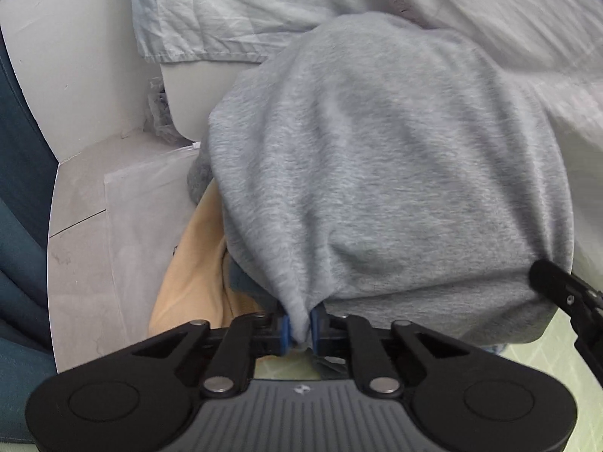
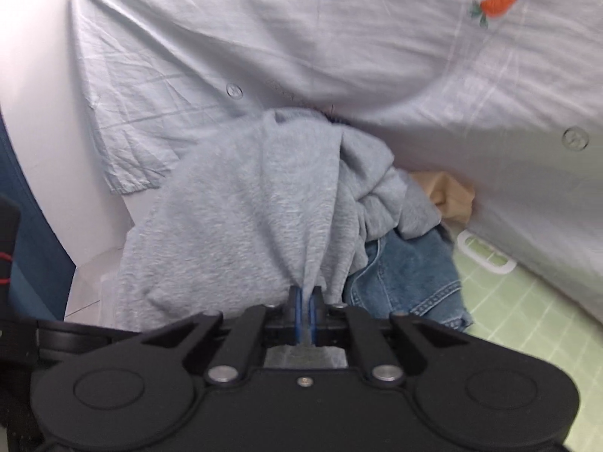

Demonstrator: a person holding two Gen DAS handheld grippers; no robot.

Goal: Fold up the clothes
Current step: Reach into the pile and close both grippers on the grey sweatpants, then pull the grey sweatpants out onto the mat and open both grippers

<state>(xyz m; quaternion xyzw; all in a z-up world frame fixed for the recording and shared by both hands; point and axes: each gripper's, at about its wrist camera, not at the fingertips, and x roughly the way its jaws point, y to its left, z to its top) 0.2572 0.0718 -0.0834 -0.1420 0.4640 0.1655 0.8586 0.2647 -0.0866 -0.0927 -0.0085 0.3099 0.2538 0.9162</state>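
Both claws pinched the heather-grey knit garment (image 1: 377, 173): left gripper (image 1: 300, 329), right gripper (image 2: 305, 310). It hung over a blue denim piece (image 2: 410, 275), pale-blue sheet (image 2: 264, 37) behind, green tiled floor (image 2: 520, 309) below.

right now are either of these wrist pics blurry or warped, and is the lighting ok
Left wrist view: strong fisheye bending with dark corners; the grey garment pinched in the left claw is fairly sharp, but the pale sheet at upper right smears. Right wrist view: same warping; right claw crisp, the sheet's carrot print soft. Lighting is even, no glare.
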